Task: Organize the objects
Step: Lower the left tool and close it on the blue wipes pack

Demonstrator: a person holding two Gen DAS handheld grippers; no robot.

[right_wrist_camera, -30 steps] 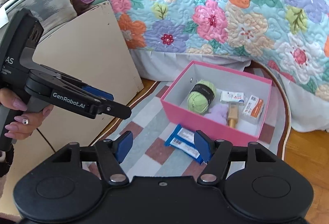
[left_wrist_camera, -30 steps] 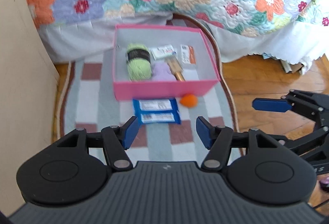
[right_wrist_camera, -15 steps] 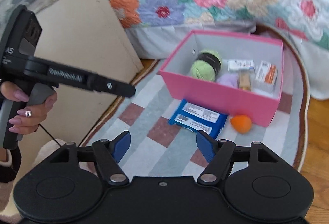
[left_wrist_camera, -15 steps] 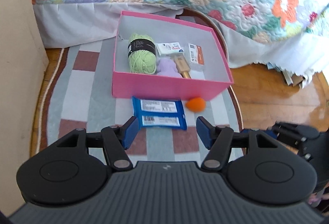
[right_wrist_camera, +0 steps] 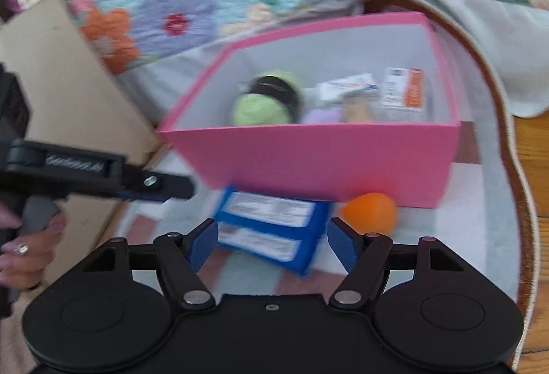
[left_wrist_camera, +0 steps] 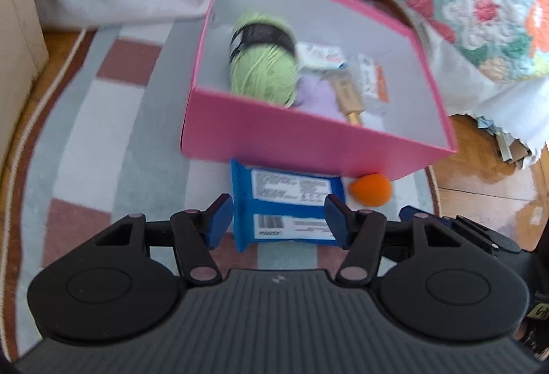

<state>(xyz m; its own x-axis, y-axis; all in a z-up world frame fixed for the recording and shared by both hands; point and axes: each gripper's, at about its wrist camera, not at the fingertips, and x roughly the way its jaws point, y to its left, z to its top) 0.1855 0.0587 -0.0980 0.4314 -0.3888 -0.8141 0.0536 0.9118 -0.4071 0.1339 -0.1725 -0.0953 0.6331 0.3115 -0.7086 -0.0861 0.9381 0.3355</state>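
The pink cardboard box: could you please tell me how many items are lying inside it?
5: a green yarn ball at the left, a white packet behind, a lilac soft item, a wooden-handled tool and an orange-and-white carton at the right. The near wall of the pink cardboard box may hide more.

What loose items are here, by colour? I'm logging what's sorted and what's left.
Green: 1, yarn ball
Lilac: 1, soft item
White: 1, packet
White-orange: 1, carton
Wooden: 1, tool
Blue: 1, packet
Orange: 1, ball
Total: 7
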